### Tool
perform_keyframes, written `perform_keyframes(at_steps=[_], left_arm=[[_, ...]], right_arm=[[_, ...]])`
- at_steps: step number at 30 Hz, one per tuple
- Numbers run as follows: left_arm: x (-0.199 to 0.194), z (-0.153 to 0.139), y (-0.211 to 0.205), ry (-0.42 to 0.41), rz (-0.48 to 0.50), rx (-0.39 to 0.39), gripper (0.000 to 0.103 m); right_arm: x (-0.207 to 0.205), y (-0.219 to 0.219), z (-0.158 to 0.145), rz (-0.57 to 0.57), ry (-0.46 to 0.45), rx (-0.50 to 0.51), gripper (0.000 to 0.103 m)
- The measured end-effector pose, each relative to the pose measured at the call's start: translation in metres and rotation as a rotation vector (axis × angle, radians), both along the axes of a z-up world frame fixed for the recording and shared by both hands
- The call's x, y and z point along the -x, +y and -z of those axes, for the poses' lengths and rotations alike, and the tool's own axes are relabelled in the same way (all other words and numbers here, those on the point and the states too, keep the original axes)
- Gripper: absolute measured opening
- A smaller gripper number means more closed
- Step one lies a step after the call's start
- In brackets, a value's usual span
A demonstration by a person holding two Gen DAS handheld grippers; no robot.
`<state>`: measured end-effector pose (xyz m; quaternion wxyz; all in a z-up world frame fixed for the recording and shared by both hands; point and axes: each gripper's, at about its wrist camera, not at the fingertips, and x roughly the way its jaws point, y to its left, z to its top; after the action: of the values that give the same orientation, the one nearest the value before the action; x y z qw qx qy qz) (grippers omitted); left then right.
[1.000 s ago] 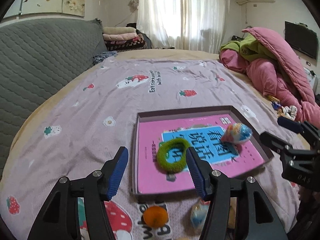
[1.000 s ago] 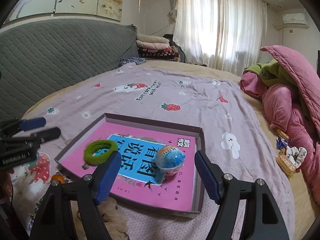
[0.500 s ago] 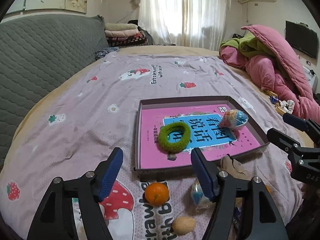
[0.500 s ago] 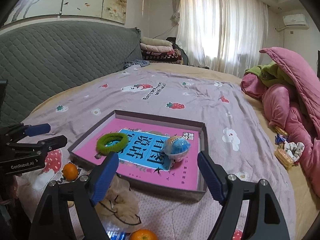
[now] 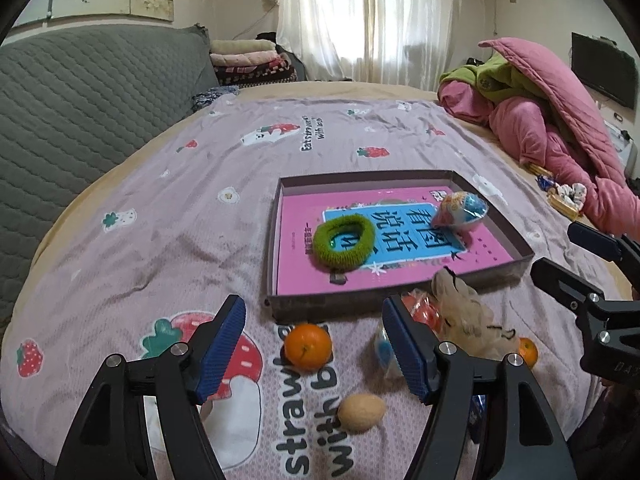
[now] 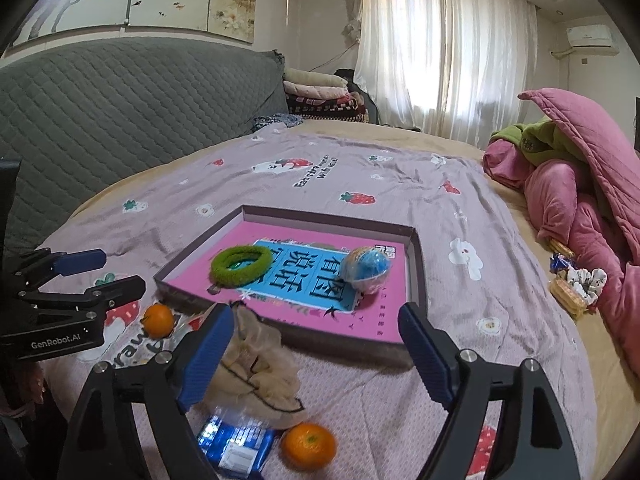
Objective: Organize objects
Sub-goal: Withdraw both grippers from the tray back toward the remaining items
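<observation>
I'm hovering my left gripper (image 5: pixel 314 350) with jaws apart over an orange (image 5: pixel 308 346); my right gripper (image 6: pixel 316 334) is opening, empty, beside the beige pouch (image 6: pixel 256 364). Beyond, the tray (image 6: pixel 416 264) is holding a green ring (image 6: pixel 241 264) and wrapped ball (image 6: pixel 368 268).

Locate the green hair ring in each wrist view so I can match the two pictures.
Left wrist view: the green ring lies right of centre, in the tray, on the near-left part of the pink book.
Right wrist view: the ring lies left of centre, in the tray's left half, on the same book.
Shared landmark: the wrapped egg toy to the ring's right.
</observation>
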<state>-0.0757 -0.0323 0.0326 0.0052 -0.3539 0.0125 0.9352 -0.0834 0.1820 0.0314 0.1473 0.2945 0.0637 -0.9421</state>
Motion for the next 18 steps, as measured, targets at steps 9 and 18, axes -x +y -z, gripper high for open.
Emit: perform_keyframes(at_steps=[9,18], left_arm=[[-0.022,0.003,-0.001,-0.028,0.001,-0.010,0.073],[-0.044,0.018,-0.007,-0.080,-0.008,-0.014,0.073]], right_arm=[[-0.020,-0.005,0.005,-0.013,-0.021,-0.005,0.084],[-0.035,-0.010,0.008,-0.035,-0.030,-0.014,0.084]])
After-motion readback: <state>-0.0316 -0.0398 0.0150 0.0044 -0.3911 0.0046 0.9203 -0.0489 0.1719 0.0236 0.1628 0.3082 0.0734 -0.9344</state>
